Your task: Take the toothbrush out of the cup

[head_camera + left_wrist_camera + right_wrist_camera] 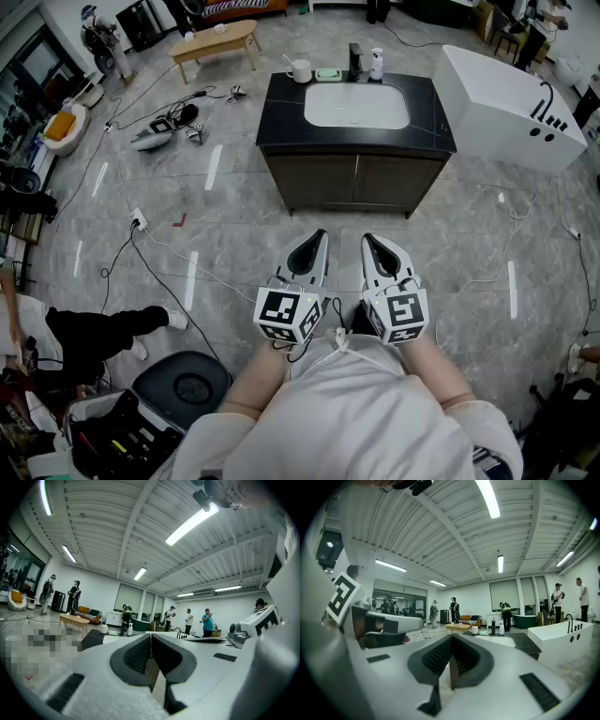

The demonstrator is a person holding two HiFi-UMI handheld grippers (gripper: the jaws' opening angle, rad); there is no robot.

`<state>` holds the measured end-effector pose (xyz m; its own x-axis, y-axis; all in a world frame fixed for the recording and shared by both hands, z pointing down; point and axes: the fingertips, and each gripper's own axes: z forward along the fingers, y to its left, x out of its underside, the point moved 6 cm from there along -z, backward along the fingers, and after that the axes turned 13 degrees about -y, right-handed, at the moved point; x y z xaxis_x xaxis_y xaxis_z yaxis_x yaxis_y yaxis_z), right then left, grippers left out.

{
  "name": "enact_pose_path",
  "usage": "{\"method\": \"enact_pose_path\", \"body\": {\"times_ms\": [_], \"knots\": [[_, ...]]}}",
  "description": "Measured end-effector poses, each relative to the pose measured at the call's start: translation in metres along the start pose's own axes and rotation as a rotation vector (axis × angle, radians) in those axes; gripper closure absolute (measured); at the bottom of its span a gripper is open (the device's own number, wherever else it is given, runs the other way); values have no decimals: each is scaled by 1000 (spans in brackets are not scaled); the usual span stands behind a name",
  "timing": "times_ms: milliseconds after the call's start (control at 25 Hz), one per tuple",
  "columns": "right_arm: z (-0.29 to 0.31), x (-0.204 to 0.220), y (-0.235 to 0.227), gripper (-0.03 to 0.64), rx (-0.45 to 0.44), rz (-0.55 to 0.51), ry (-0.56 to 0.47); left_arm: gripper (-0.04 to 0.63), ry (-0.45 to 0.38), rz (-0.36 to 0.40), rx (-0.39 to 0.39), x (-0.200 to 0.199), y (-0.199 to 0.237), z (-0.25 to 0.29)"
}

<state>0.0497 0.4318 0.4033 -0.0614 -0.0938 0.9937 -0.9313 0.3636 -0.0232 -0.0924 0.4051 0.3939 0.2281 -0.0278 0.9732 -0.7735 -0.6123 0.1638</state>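
Head view: two grippers are held side by side low in the middle, both aimed at a vanity [356, 178] across open floor. The left gripper [315, 246] and the right gripper [374, 248] each have the two jaws closed together with nothing between them, and each carries one marker cube [290, 315]. The vanity has one black countertop [281, 117], one white basin [356, 105] and two cabinet doors. Along the countertop's far edge stand four items. One white cup [300, 72] is near the far left corner, with the thin toothbrush [289, 62] leaning out of it. One green soap dish [328, 74] lies beside the cup. One dark faucet [354, 58] stands behind the basin, and one white bottle [376, 64] stands to its right. The cup is well apart from both grippers. One white bathtub [506, 108] stands to the right of the vanity. Left gripper view: the ribbed pads [138, 654] meet at the tips and grip nothing. The cup [102, 629] appears small on the countertop's left corner beyond them, and the toothbrush is too small to make out. Right gripper view: the two pads [438, 657] likewise meet at the tips, with nothing held. The cup [474, 630] and the bottle [501, 629] stand far ahead. The bathtub [560, 637] lies to the right.
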Motion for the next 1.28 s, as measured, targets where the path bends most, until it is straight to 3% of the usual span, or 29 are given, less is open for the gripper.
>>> {"method": "enact_pose_path", "body": {"times_ms": [280,520,960,1280], "knots": [[2,8,-2,591,9,13,24,575,12,-8,-5,4,3,3],[3,27,7,589,-7,87,85,575,14,-12,-33,6,11,-7],[9,44,21,589,12,105,137,575,48,-76,-105,17,41,-34],[45,60,10,589,-27,104,165,575,40,-100,-153,27,67,-15]]}}
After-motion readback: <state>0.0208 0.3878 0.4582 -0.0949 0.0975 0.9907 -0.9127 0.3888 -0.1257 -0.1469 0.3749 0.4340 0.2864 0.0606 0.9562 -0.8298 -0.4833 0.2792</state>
